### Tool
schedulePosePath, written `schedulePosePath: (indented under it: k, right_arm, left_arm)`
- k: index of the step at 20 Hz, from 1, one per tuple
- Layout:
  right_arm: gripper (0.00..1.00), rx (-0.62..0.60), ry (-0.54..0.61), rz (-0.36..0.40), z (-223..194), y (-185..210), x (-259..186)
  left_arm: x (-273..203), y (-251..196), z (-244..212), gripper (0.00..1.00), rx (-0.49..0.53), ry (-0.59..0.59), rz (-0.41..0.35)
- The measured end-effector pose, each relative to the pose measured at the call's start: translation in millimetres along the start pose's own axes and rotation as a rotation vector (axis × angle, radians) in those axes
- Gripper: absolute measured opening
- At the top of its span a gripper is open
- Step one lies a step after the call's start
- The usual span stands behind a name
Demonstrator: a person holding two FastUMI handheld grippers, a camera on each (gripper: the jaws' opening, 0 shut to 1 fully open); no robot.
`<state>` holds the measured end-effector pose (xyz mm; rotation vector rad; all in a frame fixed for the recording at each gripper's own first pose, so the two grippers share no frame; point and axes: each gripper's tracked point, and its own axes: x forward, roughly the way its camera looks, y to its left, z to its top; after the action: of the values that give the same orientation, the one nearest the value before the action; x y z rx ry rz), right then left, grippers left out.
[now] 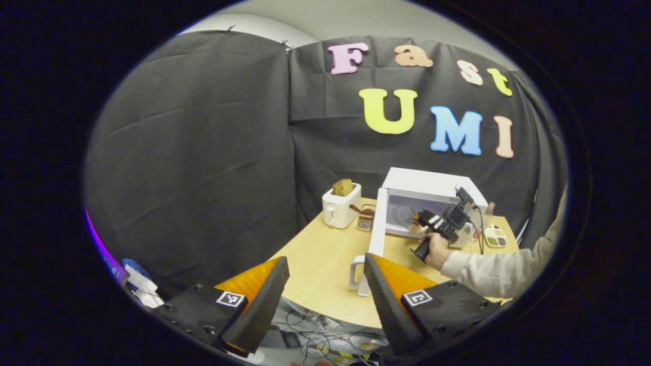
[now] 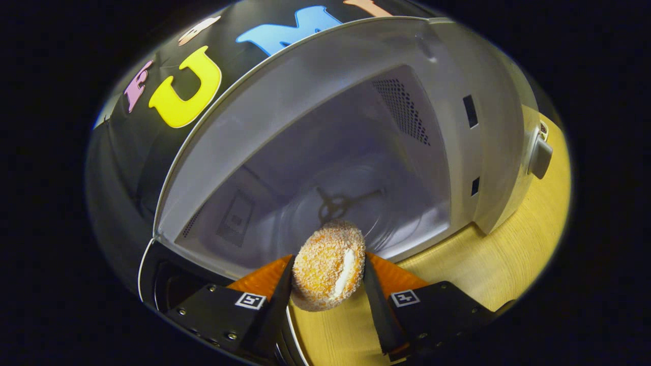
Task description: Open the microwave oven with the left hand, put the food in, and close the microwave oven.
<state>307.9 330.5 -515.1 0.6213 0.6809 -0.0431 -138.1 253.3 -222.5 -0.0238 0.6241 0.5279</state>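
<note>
- Door (image 1: 375, 231) already swung wide on the microwave oven (image 1: 432, 195), so opening judged done.
- Food (image 2: 328, 264), a crumbed round with a pale filling at its edge, clamped between both fingers of the right gripper (image 2: 325, 297), hanging just at the mouth of the cavity (image 2: 325, 173) and not yet inside.
- Left to do, by that reckoning: carry the food in over the turntable (image 2: 341, 206), let go, back out, shut the door.
- Left gripper (image 1: 325, 295) held well back from the table (image 1: 325, 259), fingers spread apart, nothing between them. Looked parked until the closing step.
- From the left gripper view: whole layout caught, with a toaster (image 1: 341, 206) carrying bread beside the microwave oven, a small rack next to it, a hand (image 1: 438, 252) and sleeve steering the right gripper (image 1: 418, 219) at the opening.
- From the right gripper view: close look into the bare cavity, vent holes on the inner wall, latch slots, the grip on the food itself.
</note>
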Motion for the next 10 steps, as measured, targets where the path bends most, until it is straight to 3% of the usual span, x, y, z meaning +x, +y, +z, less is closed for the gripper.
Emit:
schedulePosePath:
  k: [1, 4, 5, 10]
  right_arm:
    - [0.71, 0.0, -0.021, -0.016, 3.2, -1.0, 4.0]
    - [0.77, 0.0, -0.09, -0.057, 13.5, -7.1, 17.8]
    - [0.74, -0.002, -0.113, -0.078, 16.3, -11.7, 22.8]
    - [0.82, 0.045, -0.207, -0.131, 28.9, -13.9, 39.3]
  left_arm:
    - [-0.5, 0.1, -1.3, 0.96, -0.005, 0.005, 0.009]
    - [-1.2, -1.3, -10.9, 0.96, -0.017, 0.028, 0.031]
    - [0.9, -2.2, -11.8, 0.96, -0.024, 0.033, 0.037]
    - [0.7, -3.0, -18.1, 0.98, -0.051, 0.044, 0.063]
